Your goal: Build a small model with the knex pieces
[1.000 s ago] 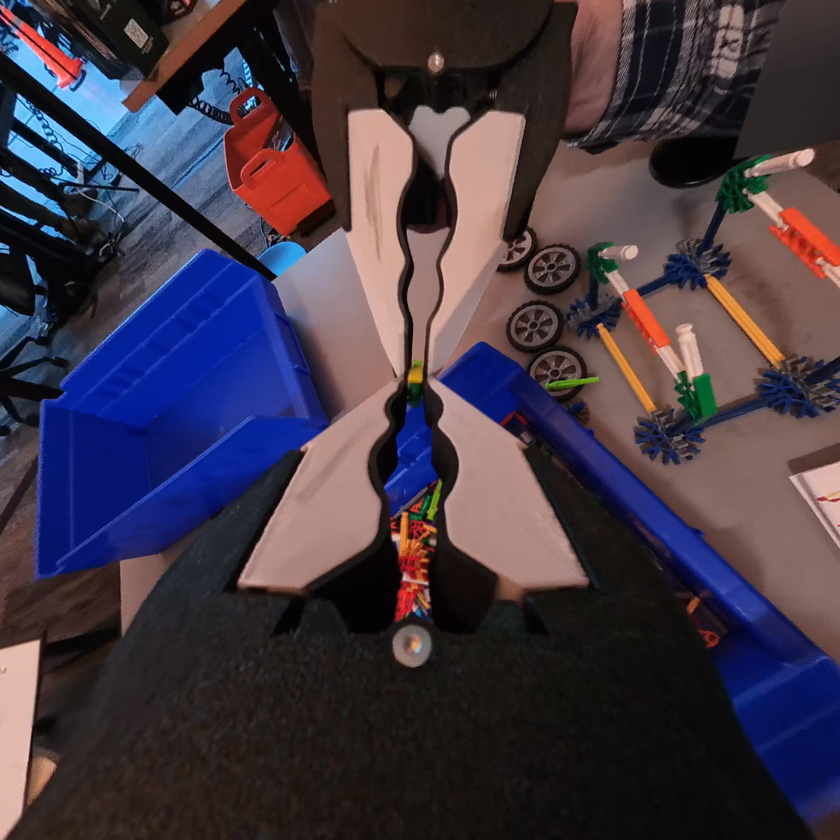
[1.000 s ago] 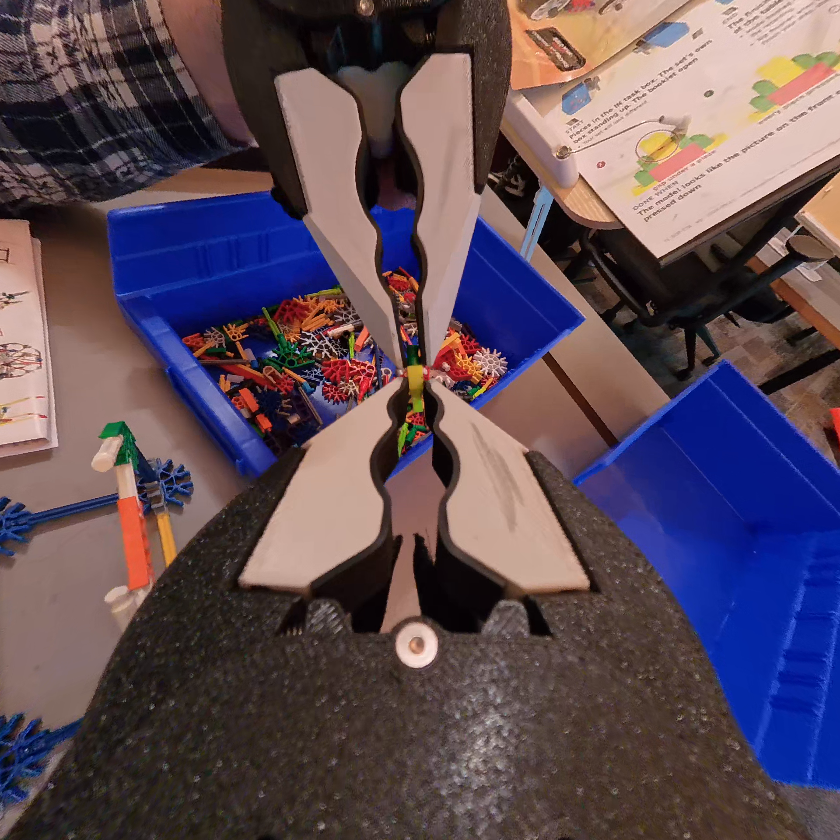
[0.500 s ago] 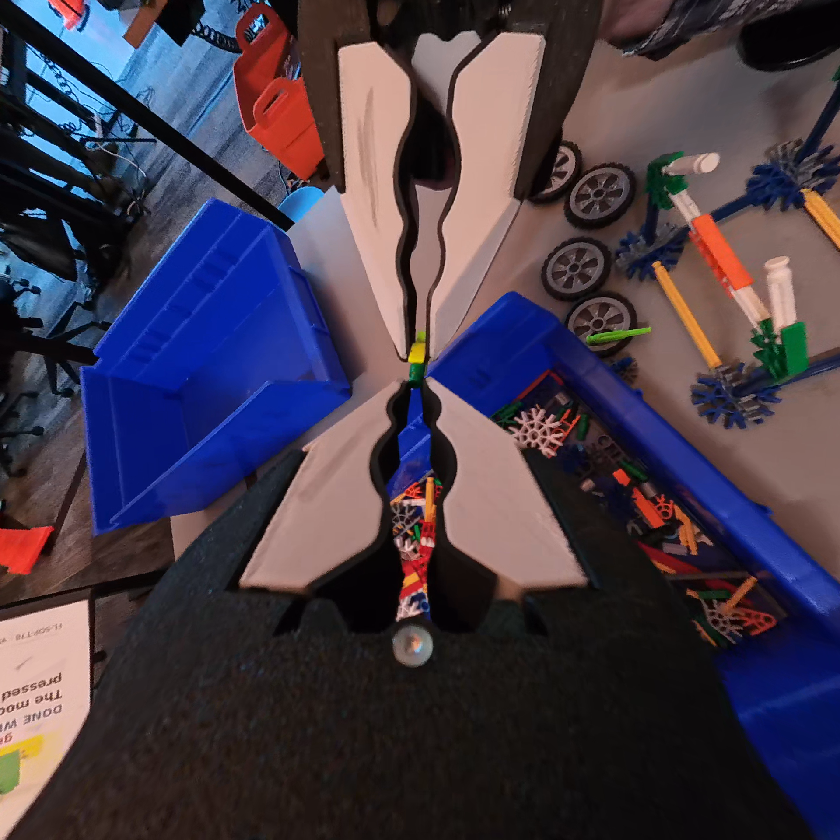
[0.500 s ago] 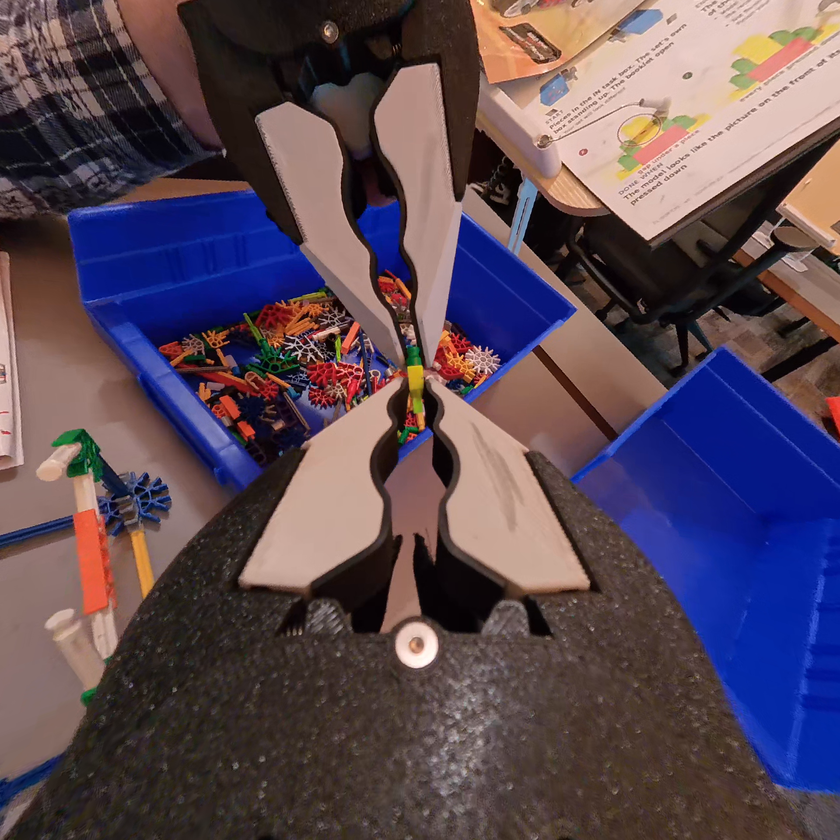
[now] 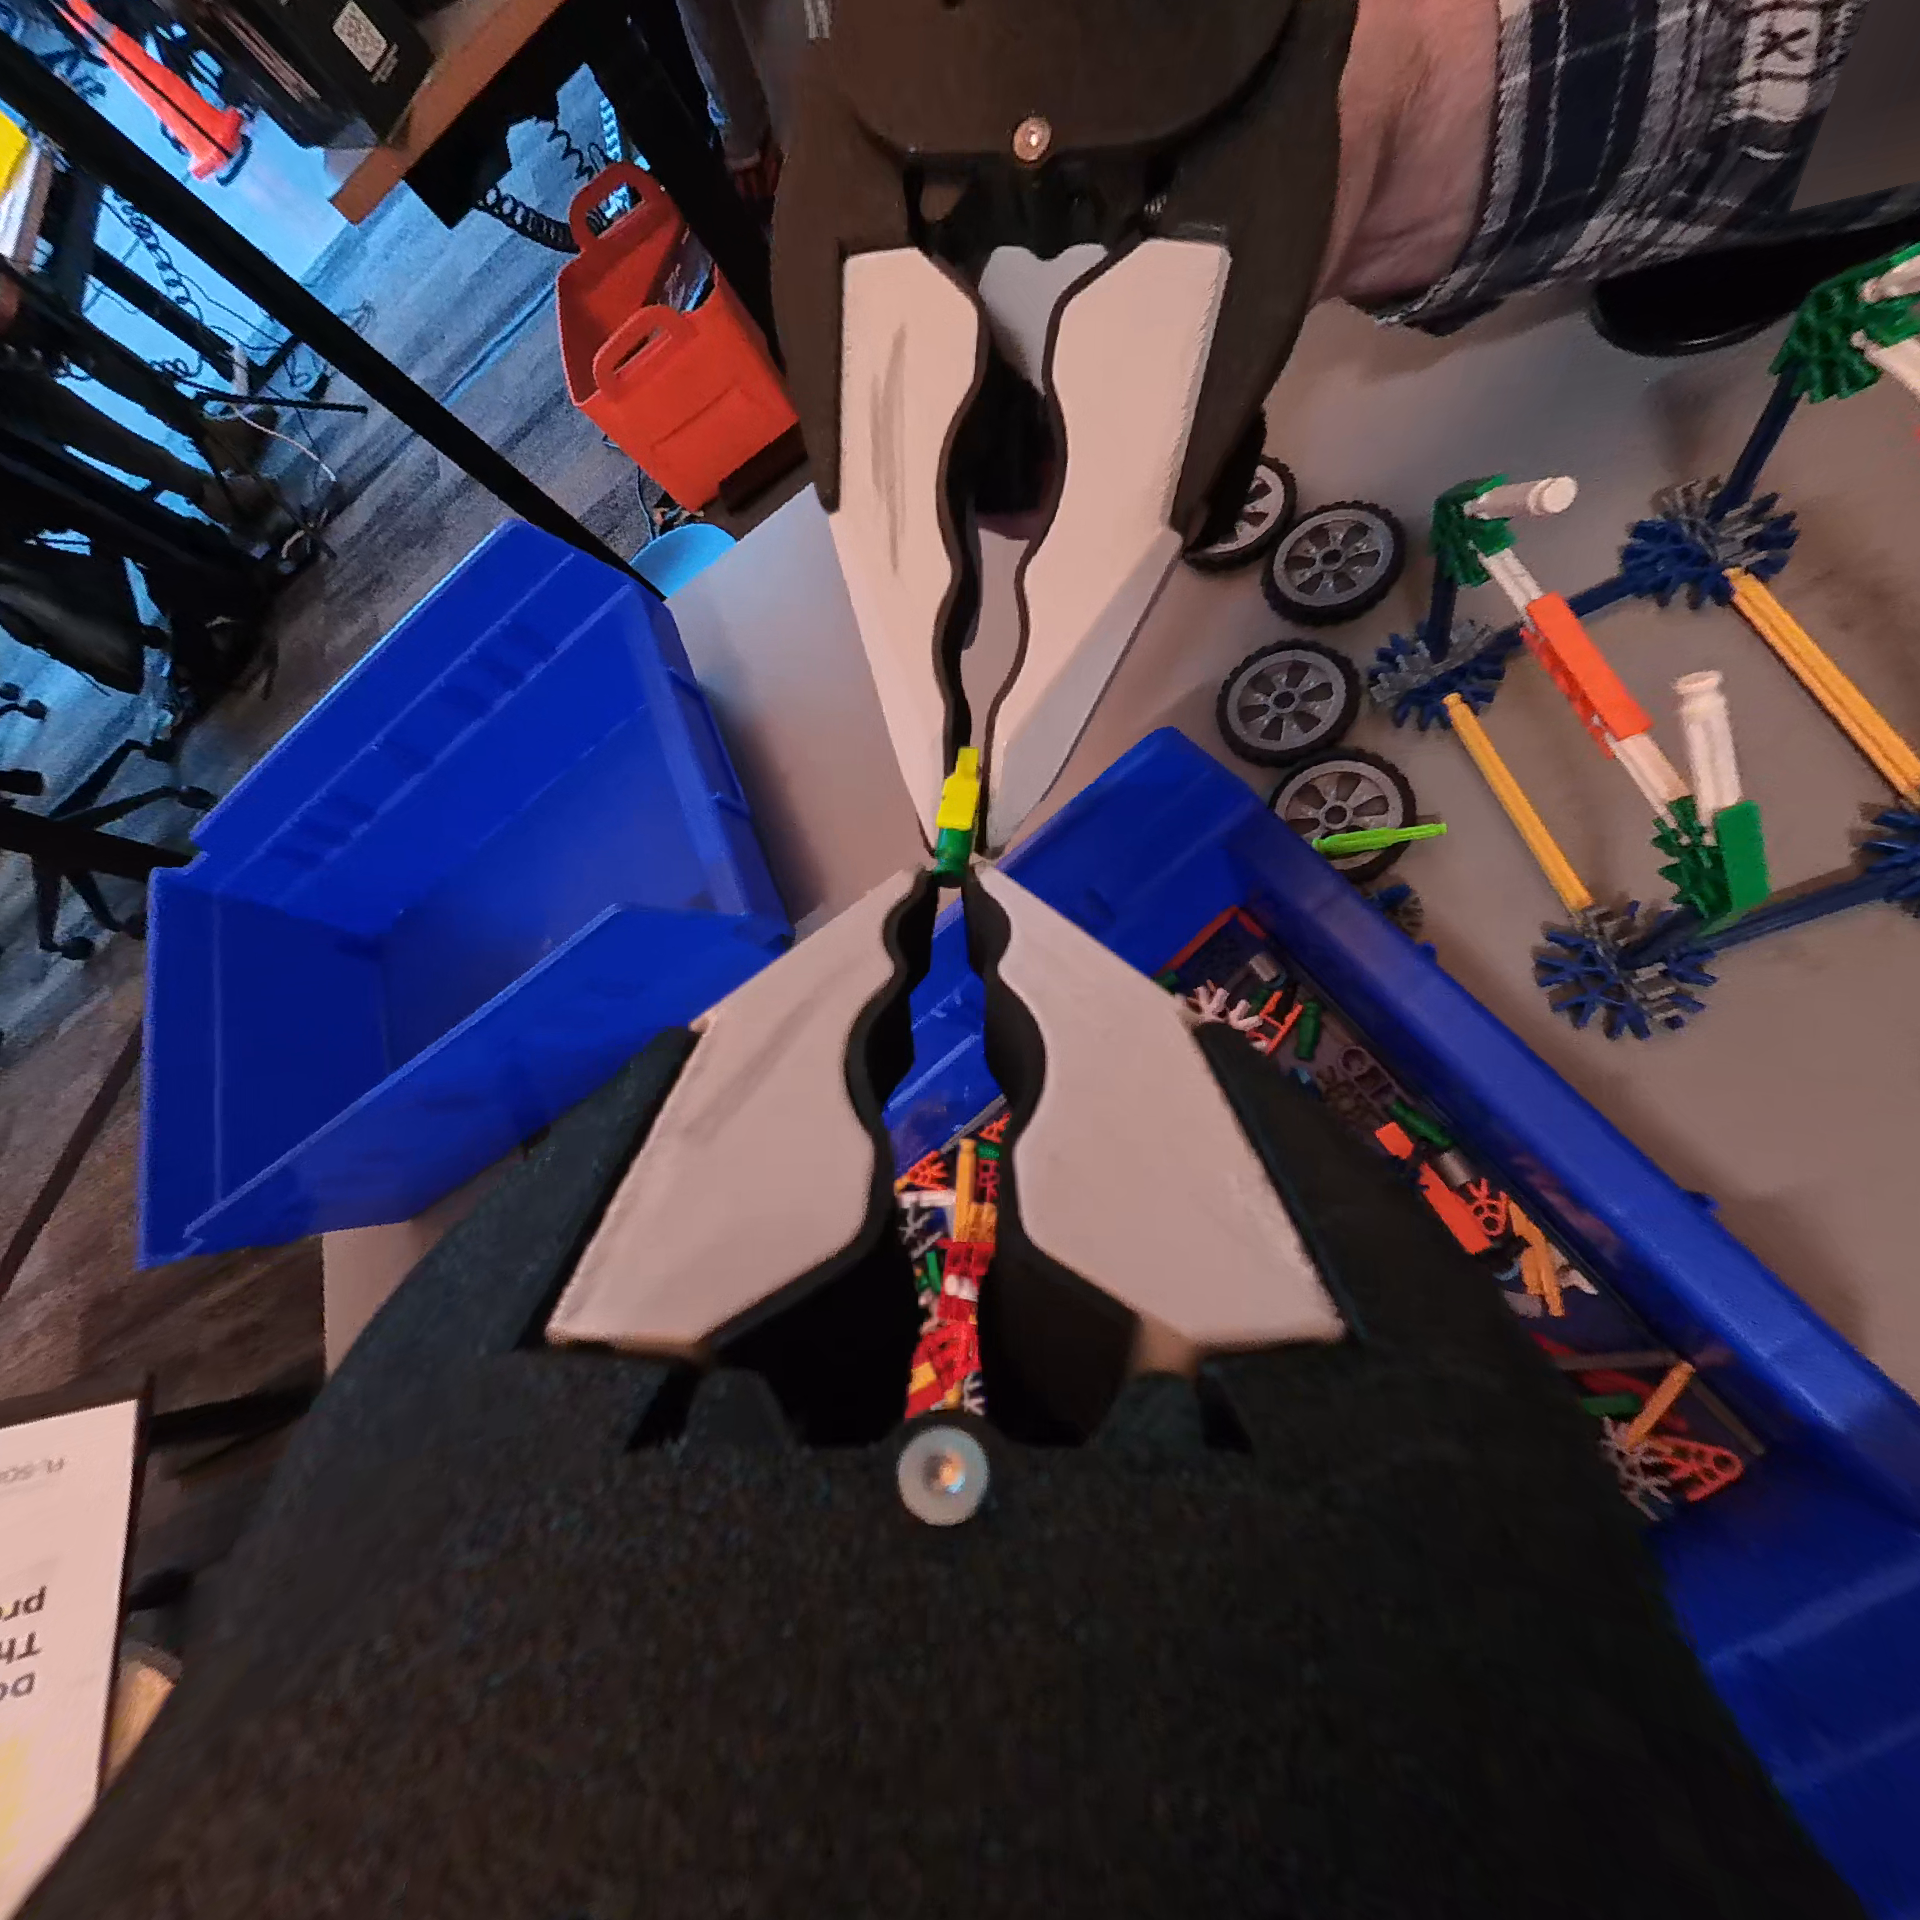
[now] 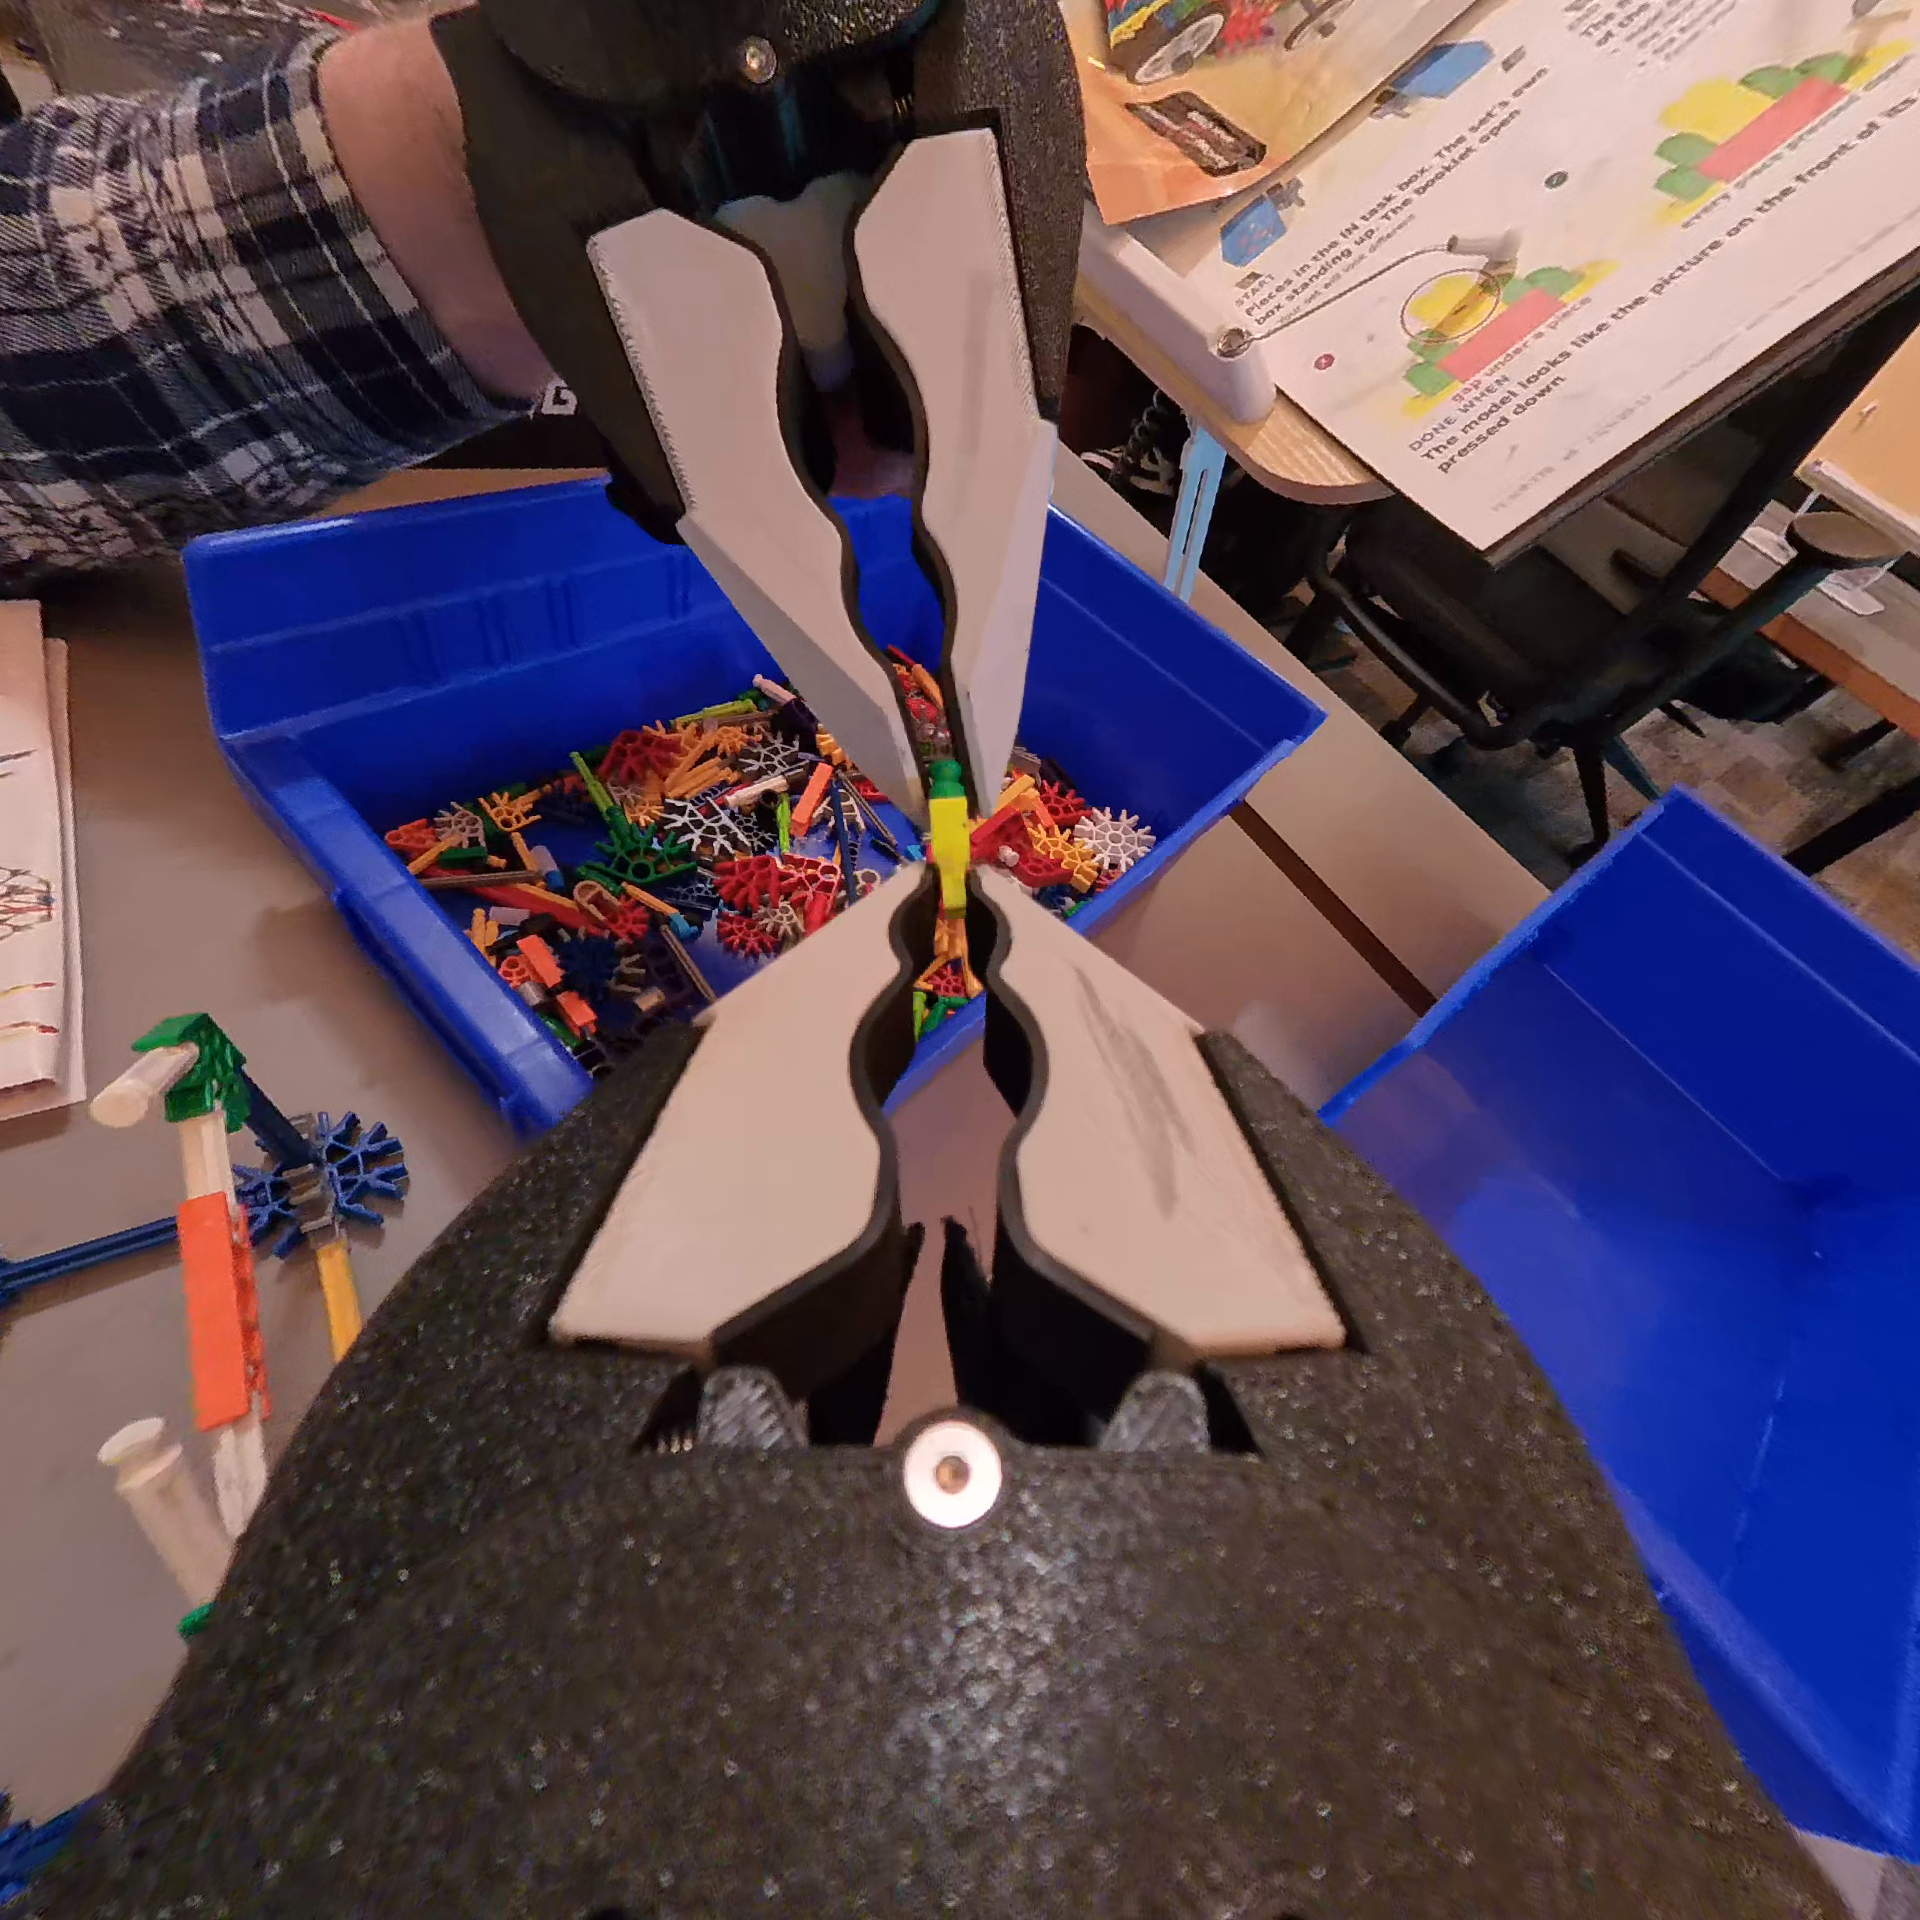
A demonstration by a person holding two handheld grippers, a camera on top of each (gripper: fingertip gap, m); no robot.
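Both grippers, left gripper (image 5: 948, 868) and right gripper (image 6: 948, 883), meet tip to tip, clamped on one small yellow-and-green piece (image 6: 945, 821) above the near blue bin of parts (image 6: 343, 790).

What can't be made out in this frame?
- Left wrist view: the yellow-and-green piece is tiny. The left tool and right tool cover its ends, so one part or two is unclear.
- Left wrist view: the rod model is cut off by the right edge.
- Both views: the parts bin is partly hidden by tool bodies.
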